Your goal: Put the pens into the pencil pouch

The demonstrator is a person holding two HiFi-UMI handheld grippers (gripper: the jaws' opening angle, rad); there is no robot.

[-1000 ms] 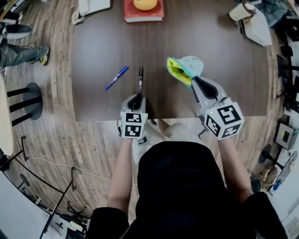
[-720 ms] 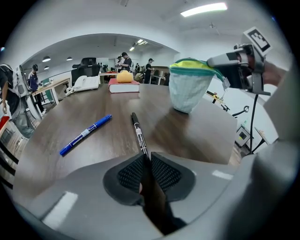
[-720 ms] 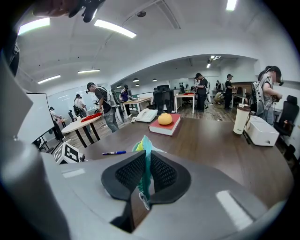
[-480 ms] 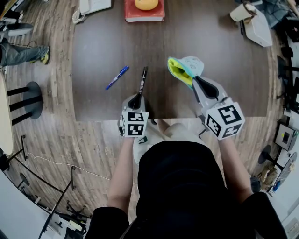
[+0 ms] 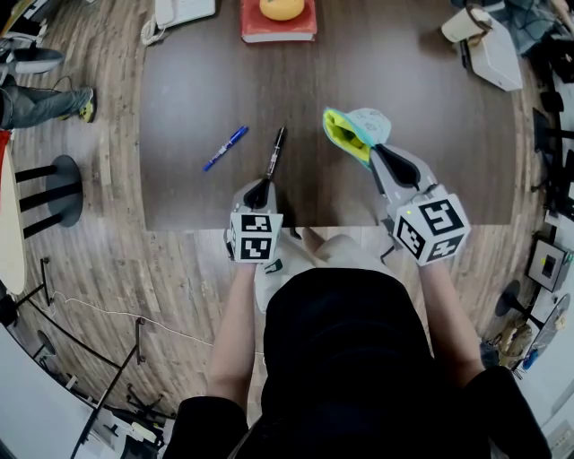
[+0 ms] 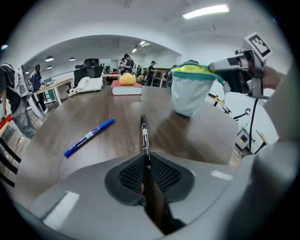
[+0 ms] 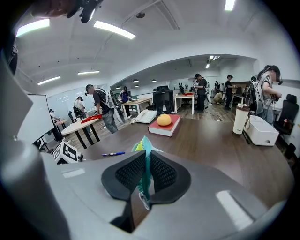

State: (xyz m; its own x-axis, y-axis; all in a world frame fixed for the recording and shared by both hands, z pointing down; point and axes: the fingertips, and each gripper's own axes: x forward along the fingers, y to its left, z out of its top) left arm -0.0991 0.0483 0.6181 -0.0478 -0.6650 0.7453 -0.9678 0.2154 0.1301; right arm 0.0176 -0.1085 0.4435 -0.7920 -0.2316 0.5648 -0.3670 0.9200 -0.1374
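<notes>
Two pens showed against the dark bench (image 5: 430, 134). The black pen (image 5: 275, 152) pointed away from the person, its near end pinched between the pads of the left tongs (image 5: 262, 186), whose jaws had just been closing onto it. The blue pen (image 5: 224, 148) lay flat on the bench to the left, apart from both tongs. Right of the black pen stood the pencil pouch (image 5: 354, 133), its yellow-lined mouth open, its teal edge clamped tight in the right tongs (image 5: 381, 152). A red book (image 5: 277, 20) sat at the bench's far edge.
</notes>
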